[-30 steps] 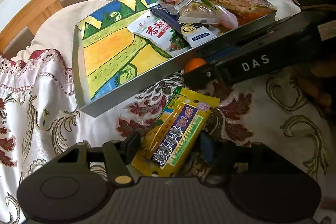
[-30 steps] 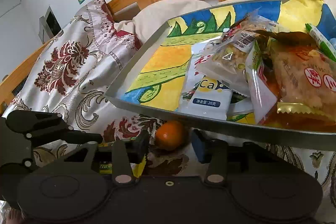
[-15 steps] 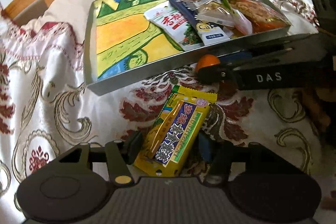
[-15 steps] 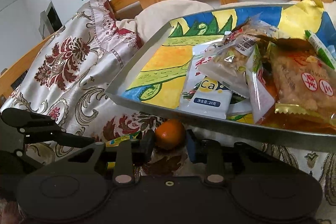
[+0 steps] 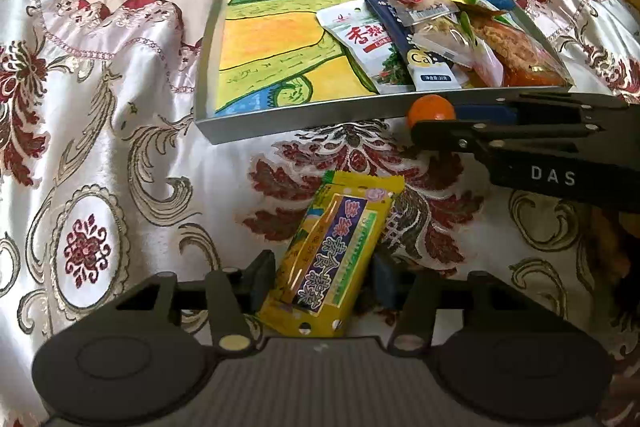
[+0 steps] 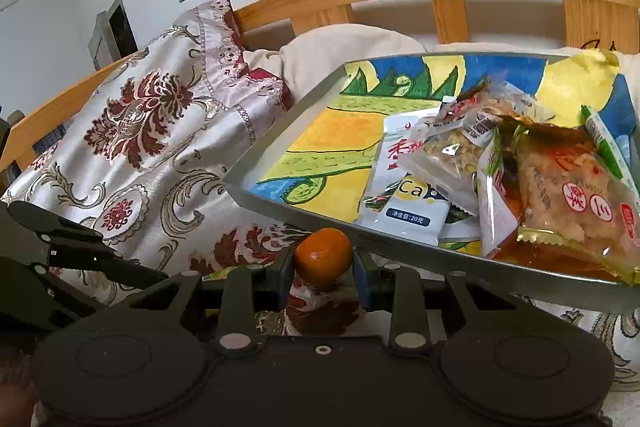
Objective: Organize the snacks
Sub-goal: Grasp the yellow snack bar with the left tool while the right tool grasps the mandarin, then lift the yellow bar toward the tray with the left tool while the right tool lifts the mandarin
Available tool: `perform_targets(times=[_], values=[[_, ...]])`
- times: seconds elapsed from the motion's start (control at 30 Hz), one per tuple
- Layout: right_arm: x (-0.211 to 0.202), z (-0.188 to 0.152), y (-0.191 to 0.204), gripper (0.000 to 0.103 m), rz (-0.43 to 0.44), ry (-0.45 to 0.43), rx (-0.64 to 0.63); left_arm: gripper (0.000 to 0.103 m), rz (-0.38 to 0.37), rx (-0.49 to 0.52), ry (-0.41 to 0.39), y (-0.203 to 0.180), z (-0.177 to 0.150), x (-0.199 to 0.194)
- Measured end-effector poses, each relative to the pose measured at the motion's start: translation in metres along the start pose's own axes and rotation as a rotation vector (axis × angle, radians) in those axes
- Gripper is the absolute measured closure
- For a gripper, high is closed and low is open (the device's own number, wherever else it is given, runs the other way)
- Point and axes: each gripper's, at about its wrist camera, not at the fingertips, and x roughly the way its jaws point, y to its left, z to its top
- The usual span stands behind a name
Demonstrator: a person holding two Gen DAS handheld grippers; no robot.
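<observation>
Orange fruit [image 6: 323,257] pinched in right gripper [image 6: 322,273], angled toward tray [image 6: 280,147].

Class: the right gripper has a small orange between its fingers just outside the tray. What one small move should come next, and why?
Probably lift the orange a little and carry it over the tray rim. The right gripper looks closed on it, the rim stands directly ahead, and bare painted floor lies left of the packets.

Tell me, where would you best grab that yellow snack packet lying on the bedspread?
Across its narrow width, near the lower end. The yellow packet lies flat and long on the bedspread, pointing away from the left tool, so come down from above with one finger on each long edge. The left tool already straddles it there and has just been closing.
</observation>
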Motion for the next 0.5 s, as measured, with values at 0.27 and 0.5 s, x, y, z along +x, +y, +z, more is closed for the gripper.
perform_targets(times=[0.27,0.5], values=[[-0.010,-0.002,0.006,0.069,-0.008,-0.007,-0.032,0.050,-0.022,0.014,-0.010,0.000,-0.006,0.001],[-0.016,-0.001,0.005,0.069,-0.009,-0.016,-0.032,0.050,-0.046,-0.021,-0.008,0.005,-0.001,0.002]])
